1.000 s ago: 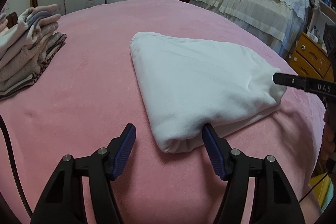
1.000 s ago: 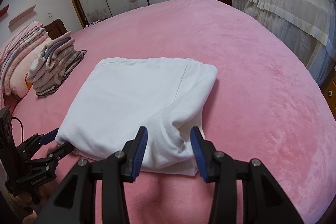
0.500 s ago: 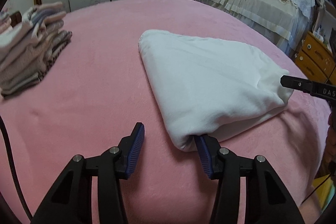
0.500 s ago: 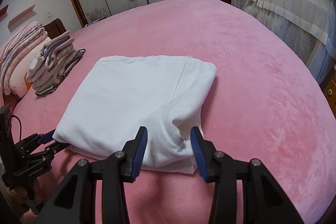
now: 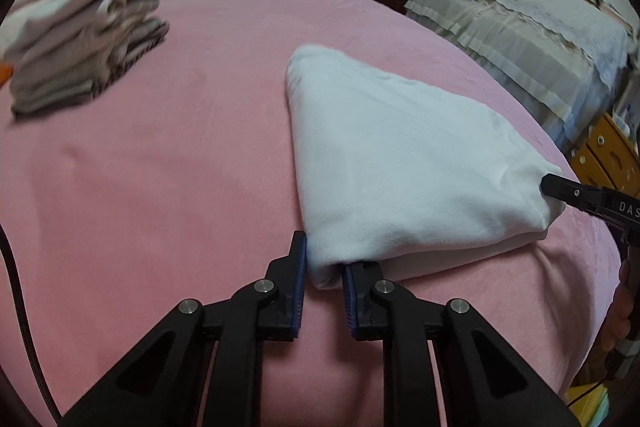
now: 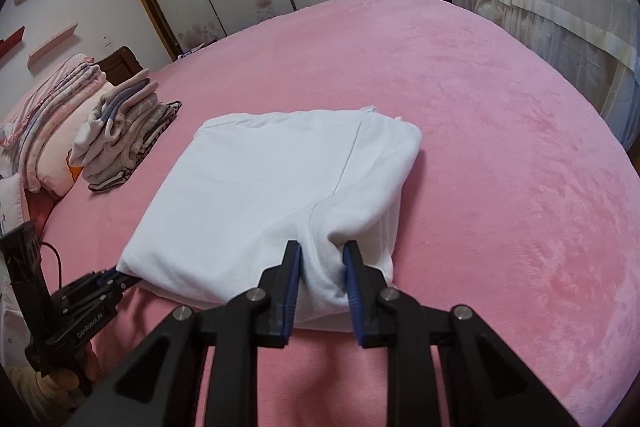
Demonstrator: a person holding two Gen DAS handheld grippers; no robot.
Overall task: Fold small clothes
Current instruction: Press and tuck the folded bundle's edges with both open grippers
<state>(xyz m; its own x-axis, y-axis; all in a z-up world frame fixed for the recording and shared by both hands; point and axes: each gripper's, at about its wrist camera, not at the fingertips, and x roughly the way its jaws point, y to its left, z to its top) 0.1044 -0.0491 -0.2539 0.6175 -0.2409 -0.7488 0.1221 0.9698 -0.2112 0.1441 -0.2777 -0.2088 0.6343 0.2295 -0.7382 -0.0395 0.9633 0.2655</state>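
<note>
One white garment (image 6: pixel 280 187) is laid folded on the pink bed (image 6: pixel 500 147); its lower layers are hidden. One stack of folded clothes (image 5: pixel 84 39), blurred, is seen at ten o'clock. The left gripper (image 5: pixel 324 267) and right gripper (image 6: pixel 322 267) have just been closing, and a near corner is now pinched by each. Earlier, the jaws were spread wider.

Soft even indoor light, faint shadows, fisheye bending with dark corners, clothes stack (image 5: pixel 84 35) motion-blurred
</note>
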